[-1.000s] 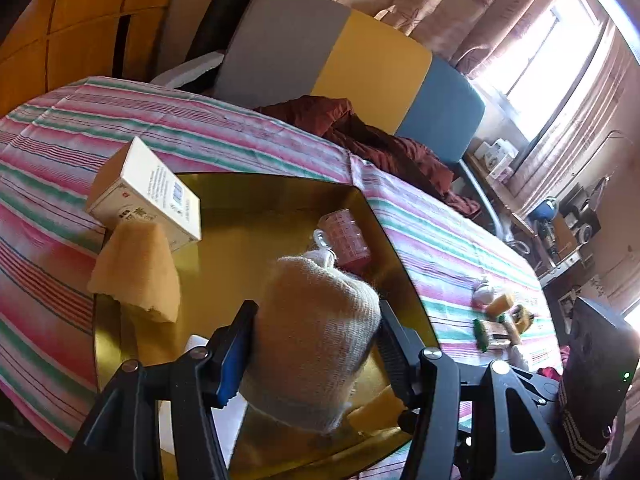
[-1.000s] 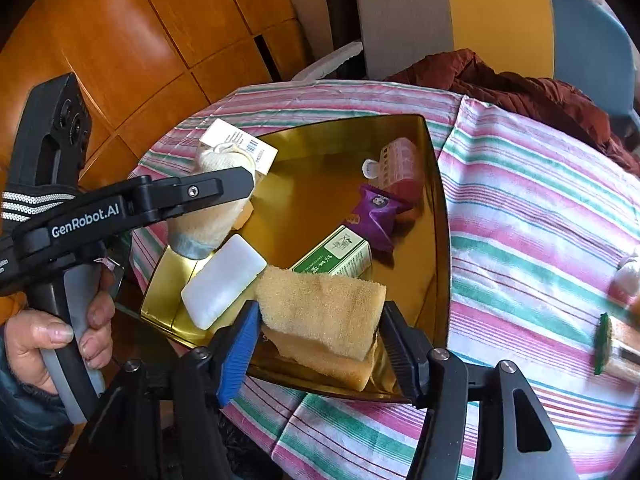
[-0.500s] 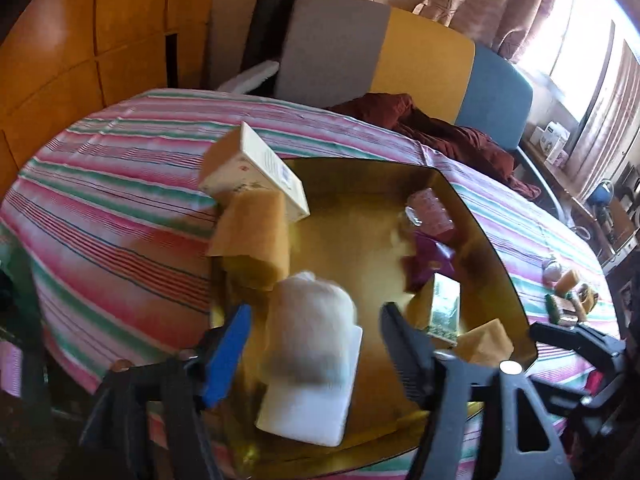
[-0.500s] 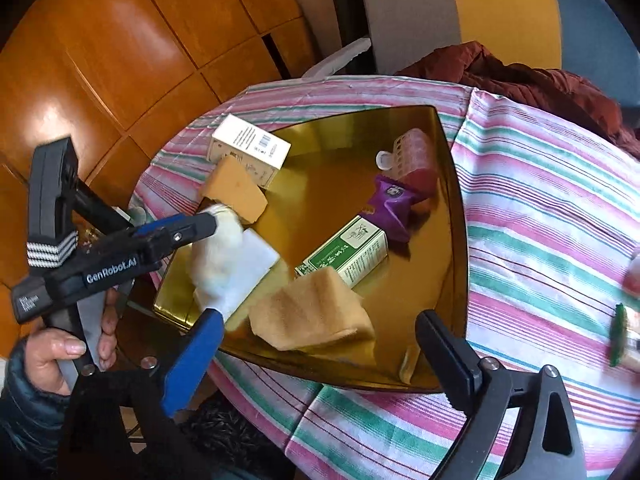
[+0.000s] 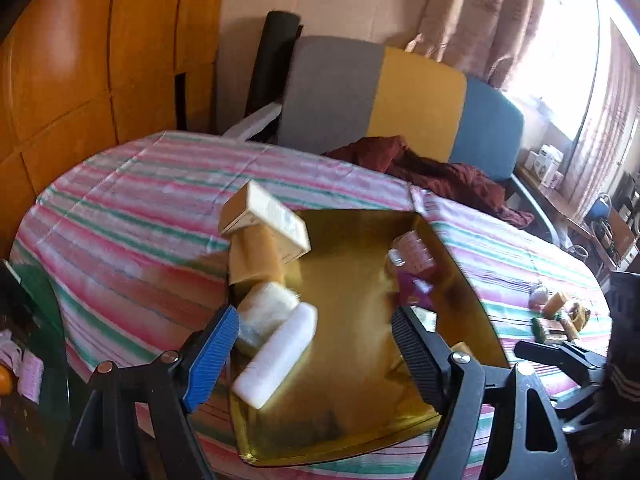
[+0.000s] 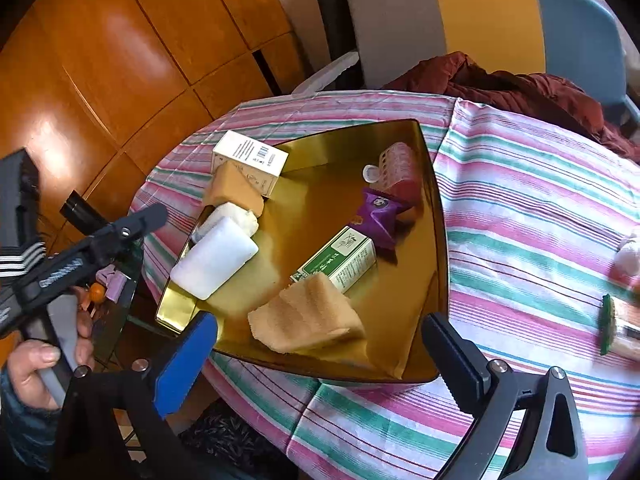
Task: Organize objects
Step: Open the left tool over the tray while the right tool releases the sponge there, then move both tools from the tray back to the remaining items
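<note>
A gold tray (image 6: 436, 216) sits on the striped table and also shows in the left wrist view (image 5: 360, 360). In it lie a cream cloth roll (image 6: 236, 216), a white soap bar (image 6: 214, 258), a tan sponge (image 6: 308, 320), a second sponge (image 6: 232, 192), a white box (image 6: 248, 160), a green carton (image 6: 344, 260), a purple packet (image 6: 378, 216) and a pink roller (image 6: 400, 164). My left gripper (image 5: 316, 344) is open and empty, back from the cloth roll (image 5: 266, 306). My right gripper (image 6: 320, 352) is open and empty, just behind the tan sponge.
Several small items (image 5: 556, 316) lie on the striped cloth to the right of the tray. A grey, yellow and blue chair (image 6: 448, 20) with a dark red garment (image 6: 520, 84) stands behind the table. Wooden panels (image 6: 120, 60) rise at the left.
My left gripper opened, let go of the cloth roll in the tray and pulled back. My right gripper opened, released the tan sponge and drew back.
</note>
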`<state>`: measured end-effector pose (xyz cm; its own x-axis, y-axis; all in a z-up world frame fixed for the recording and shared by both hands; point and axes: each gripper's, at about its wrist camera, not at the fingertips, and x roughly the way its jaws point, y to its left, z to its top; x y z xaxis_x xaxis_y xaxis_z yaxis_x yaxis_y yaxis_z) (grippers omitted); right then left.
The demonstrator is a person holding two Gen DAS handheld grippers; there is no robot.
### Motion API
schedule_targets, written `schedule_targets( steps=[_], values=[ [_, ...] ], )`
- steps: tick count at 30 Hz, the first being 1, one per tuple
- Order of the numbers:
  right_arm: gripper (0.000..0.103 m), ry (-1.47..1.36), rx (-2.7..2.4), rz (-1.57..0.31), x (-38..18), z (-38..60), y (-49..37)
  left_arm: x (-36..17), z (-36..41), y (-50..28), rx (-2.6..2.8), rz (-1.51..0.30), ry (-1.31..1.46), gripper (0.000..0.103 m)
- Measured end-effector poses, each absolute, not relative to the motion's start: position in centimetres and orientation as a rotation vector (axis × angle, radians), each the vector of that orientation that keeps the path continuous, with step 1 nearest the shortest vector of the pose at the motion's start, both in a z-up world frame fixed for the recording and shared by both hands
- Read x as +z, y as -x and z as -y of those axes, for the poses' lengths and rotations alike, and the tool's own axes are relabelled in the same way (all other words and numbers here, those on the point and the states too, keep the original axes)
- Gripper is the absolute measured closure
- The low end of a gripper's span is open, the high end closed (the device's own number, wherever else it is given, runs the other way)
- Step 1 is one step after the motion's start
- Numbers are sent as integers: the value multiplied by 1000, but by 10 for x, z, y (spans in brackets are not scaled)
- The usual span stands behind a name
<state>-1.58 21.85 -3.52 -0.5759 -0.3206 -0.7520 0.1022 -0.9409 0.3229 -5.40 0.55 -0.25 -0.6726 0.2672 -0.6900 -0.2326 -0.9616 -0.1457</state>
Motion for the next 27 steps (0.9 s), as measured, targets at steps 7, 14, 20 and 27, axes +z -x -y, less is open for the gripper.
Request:
schedule_targets(
  steps=[7,14,20,27],
  values=[
    [0,-1303,-2603,335,-34,-219,15,-2,-27,46,2616,-16,1090,23],
    [0,-1307,-2625,334,-35,-222,14,-4,-32,41,2614,-55,1092,23],
    [0,-1310,-2637,346,-35,-224,13,-9,-34,40,2599,-66,1112,23],
    [0,-1311,-2648,363,-35,-229,12,-11,-38,38,2593,-89,1120,23]
  ],
)
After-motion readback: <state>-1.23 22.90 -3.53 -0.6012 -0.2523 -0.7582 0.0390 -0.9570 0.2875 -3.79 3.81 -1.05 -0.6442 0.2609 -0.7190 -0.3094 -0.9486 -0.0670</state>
